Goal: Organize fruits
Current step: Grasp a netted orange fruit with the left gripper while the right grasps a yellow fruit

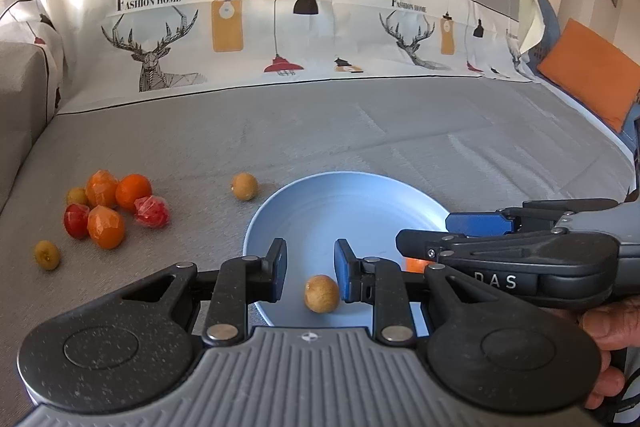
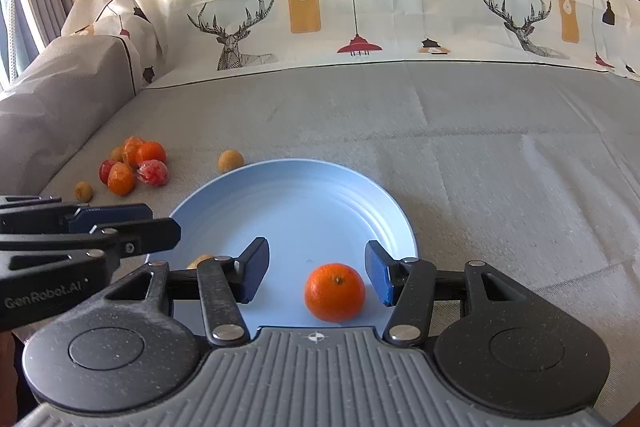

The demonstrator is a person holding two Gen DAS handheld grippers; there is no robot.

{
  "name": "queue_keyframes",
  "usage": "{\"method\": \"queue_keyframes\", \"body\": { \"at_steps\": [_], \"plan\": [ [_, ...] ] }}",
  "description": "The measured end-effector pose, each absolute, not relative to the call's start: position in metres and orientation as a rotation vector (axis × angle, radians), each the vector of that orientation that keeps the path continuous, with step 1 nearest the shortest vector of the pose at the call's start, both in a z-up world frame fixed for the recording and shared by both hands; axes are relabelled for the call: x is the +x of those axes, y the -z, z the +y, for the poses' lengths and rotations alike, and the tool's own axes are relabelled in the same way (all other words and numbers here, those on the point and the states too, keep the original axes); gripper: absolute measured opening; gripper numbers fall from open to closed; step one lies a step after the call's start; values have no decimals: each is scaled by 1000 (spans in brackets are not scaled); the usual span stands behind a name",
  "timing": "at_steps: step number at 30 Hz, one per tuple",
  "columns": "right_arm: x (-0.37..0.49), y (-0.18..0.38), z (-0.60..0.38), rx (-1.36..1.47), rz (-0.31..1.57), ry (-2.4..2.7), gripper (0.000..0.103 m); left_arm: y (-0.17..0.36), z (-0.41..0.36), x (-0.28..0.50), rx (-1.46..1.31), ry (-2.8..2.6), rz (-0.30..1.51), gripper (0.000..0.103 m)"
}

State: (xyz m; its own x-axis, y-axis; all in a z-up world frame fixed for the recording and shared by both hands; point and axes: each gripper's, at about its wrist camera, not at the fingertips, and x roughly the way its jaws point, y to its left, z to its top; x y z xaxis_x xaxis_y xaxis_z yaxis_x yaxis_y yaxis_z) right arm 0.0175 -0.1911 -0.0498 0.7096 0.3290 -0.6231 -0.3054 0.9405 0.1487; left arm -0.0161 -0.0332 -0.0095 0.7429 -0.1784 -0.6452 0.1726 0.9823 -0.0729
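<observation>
A light blue plate (image 1: pixel 352 203) (image 2: pixel 296 199) lies on the grey sofa cover. My left gripper (image 1: pixel 310 269) is open above its near rim, with a brown longan (image 1: pixel 322 293) lying free on the plate between the fingers. My right gripper (image 2: pixel 318 273) is open over the plate, with an orange tangerine (image 2: pixel 334 291) lying free between its fingers. A pile of orange and red fruits (image 1: pixel 108 211) (image 2: pixel 136 167) lies left of the plate. A lone longan (image 1: pixel 244 186) (image 2: pixel 231 160) lies behind the plate's left rim.
Another longan (image 1: pixel 47 255) (image 2: pixel 83 191) lies at the far left. The sofa back with a printed deer cover (image 1: pixel 160 47) rises behind. An orange cushion (image 1: pixel 592 83) sits far right. The armrest (image 2: pixel 60 95) stands at the left.
</observation>
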Motion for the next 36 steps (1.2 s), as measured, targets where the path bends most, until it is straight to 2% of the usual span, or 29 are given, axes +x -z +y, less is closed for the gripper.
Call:
{"method": "queue_keyframes", "body": {
  "at_steps": [14,17,30,36],
  "plan": [
    [27,45,-179,73,679,-407,46,13,-18,-3,-74,117,734,29],
    [31,45,-176,83,678,-421,44,13,-9,2,-105,74,737,41],
    [66,36,-144,130,682,-485,37,-1,69,16,-376,-213,663,42],
    [92,35,-104,70,705,-498,37,13,95,38,-403,-335,729,42]
  ]
}}
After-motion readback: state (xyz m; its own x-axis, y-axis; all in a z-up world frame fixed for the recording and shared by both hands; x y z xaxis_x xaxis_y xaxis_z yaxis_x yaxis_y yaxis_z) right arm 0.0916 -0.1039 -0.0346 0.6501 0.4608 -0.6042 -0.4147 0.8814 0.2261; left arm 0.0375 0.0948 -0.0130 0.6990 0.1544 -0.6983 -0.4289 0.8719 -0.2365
